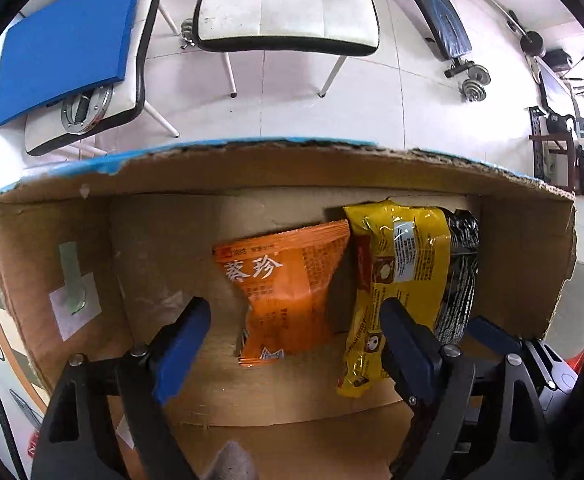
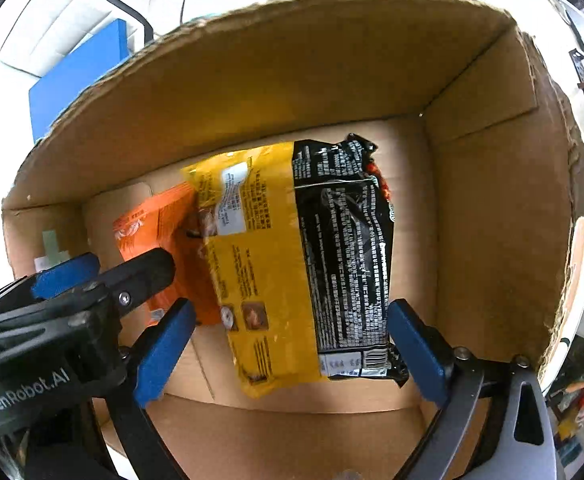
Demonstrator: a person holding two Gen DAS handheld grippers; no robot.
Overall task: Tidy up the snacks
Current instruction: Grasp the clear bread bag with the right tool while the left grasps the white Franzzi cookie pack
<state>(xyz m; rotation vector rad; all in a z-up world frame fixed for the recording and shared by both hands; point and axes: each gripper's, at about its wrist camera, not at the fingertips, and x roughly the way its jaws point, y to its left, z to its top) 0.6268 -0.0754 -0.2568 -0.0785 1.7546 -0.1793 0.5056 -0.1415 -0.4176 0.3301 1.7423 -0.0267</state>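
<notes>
**Inside the box: three packets, both grippers wide**

Against the box's (image 2: 332,56) far wall and right of centre, the yellow packet (image 2: 260,248) overlaps the black packet (image 2: 344,240), their long axes running front to back. The orange packet (image 1: 288,280) leans beside them on the left. Bare cardboard floor stays free leftward. Left gripper (image 1: 296,344) spreads wide around the orange packet, untouching; right gripper (image 2: 292,348) gapes, holding nothing.

Cardboard box (image 2: 488,200) — orange packet (image 1: 288,292), yellow packet (image 2: 260,264), black packet (image 2: 340,248) on its floor.
</notes>
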